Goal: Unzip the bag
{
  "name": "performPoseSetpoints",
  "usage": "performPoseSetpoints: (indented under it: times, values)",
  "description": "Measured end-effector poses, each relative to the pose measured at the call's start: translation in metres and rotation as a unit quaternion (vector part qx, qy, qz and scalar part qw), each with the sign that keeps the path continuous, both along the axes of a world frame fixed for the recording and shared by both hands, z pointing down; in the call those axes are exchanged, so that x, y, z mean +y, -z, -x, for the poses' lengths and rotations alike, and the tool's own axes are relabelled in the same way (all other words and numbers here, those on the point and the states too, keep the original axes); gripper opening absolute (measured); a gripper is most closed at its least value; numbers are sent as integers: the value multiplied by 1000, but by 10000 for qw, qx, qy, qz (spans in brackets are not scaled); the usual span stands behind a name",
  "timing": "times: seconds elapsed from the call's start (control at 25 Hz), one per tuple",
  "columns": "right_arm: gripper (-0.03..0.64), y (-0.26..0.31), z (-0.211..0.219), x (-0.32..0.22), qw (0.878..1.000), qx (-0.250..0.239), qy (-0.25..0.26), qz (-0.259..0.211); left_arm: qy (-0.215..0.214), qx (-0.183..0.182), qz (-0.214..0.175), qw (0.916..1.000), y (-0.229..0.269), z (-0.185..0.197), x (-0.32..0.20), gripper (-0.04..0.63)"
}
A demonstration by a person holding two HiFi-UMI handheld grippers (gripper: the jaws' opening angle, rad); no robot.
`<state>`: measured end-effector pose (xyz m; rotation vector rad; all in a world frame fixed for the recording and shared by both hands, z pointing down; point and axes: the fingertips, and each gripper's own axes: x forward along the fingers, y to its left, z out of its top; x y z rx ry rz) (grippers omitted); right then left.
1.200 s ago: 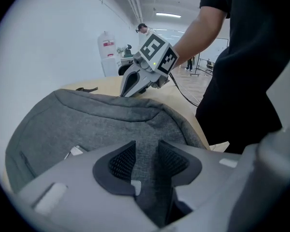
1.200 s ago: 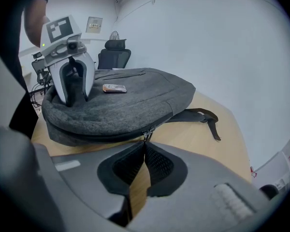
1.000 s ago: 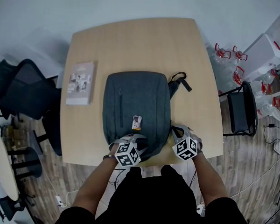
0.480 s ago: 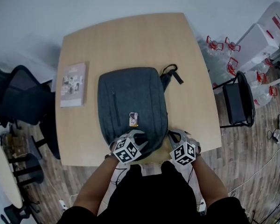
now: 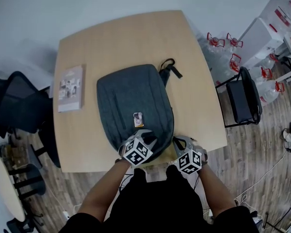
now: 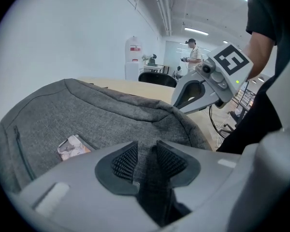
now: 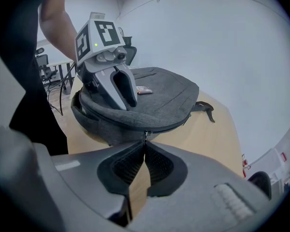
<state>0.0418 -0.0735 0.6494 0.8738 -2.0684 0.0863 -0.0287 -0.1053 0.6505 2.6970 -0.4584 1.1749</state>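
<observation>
On the wooden surface (image 5: 194, 57), the left gripper (image 6: 146, 151) has tightened its fingers on the bag (image 5: 131, 96) fabric. The right gripper (image 7: 145, 151) stays pinched on the zipper pull (image 7: 145, 135), so unzipping can likely begin.

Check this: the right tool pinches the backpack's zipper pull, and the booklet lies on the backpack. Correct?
No: the head view shows the booklet on the table beside the backpack, apart from it. The right tool does pinch the zipper pull.
</observation>
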Motion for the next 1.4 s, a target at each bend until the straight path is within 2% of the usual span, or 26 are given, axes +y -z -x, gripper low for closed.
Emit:
performPoseSetpoints:
  times: [0.32, 0.6, 0.88, 1.08, 1.16, 1.24, 1.32, 1.4]
  values:
    - [12, 4, -2, 17, 10000, 40, 42, 76, 414, 41, 5, 9991, 1, -14, -9, 129]
    - [12, 8, 17, 44, 9996, -92, 88, 256, 782, 60, -81, 9969, 2, -24, -21, 104]
    - [14, 5, 38, 70, 9987, 92, 308, 394, 1185, 77, -47, 9929, 2, -44, -31, 106]
    - [14, 2, 39, 74, 9990, -32, 35, 441, 1351, 106, -53, 9908, 4, -54, -36, 106]
    - [12, 1, 36, 73, 9989, -99, -107, 437, 1248, 432, 184, 9911, 9, -58, -32, 127]
    - [12, 1, 35, 73, 9987, -154, -218, 440, 955, 1101, 520, 9880, 28, -60, -22, 213]
    - [12, 1, 35, 72, 9984, -198, -289, 442, 259, 1646, 601, 9842, 56, -54, -3, 229]
    - [12, 0, 35, 70, 9984, -226, -311, 423, -731, 1719, 394, 9816, 78, -39, 23, 257]
